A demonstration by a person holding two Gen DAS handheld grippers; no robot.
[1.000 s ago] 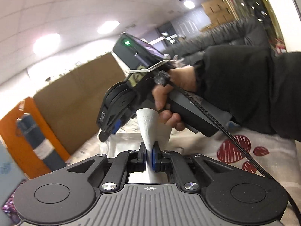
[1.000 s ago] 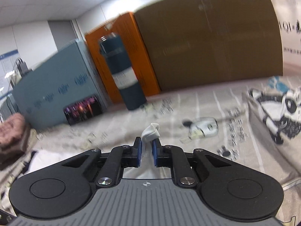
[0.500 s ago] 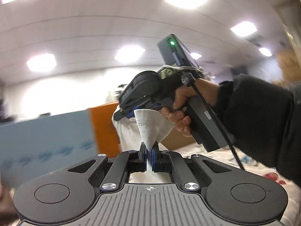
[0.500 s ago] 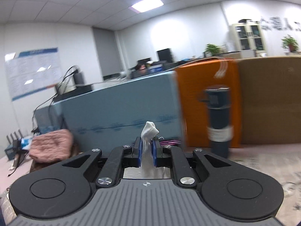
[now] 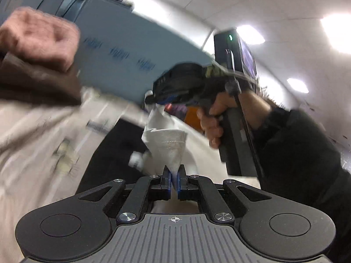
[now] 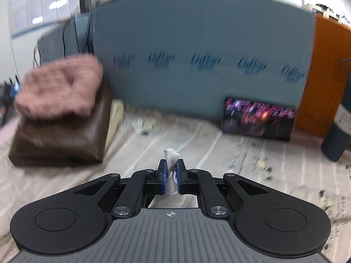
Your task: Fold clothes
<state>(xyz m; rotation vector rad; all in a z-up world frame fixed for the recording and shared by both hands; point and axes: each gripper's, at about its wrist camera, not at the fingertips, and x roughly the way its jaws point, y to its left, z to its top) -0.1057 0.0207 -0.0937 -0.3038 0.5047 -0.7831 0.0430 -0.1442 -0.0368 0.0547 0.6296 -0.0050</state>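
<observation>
A white garment (image 5: pixel 169 144) is pinched in my left gripper (image 5: pixel 174 178), which is shut on a hemmed edge that fans out above the jaws. The same white garment (image 6: pixel 171 154) pokes up between the jaws of my right gripper (image 6: pixel 171 174), also shut on it. In the left wrist view the right gripper (image 5: pixel 161 100) is held in a hand up ahead, with the cloth hanging between the two grippers. Most of the garment is hidden below the grippers.
A pink folded cloth (image 6: pixel 59 87) lies on a brown cushion (image 6: pixel 61 140) at the left. A blue-grey panel (image 6: pixel 197 54) stands behind, an orange board (image 6: pixel 324 76) and dark flask (image 6: pixel 337 135) at the right. Printed sheet (image 6: pixel 241 153) covers the surface.
Both grippers have swung left and tilted down while still holding the white garment; the views now show the blue panel, the pink cloth and the covered surface instead of the ceiling.
</observation>
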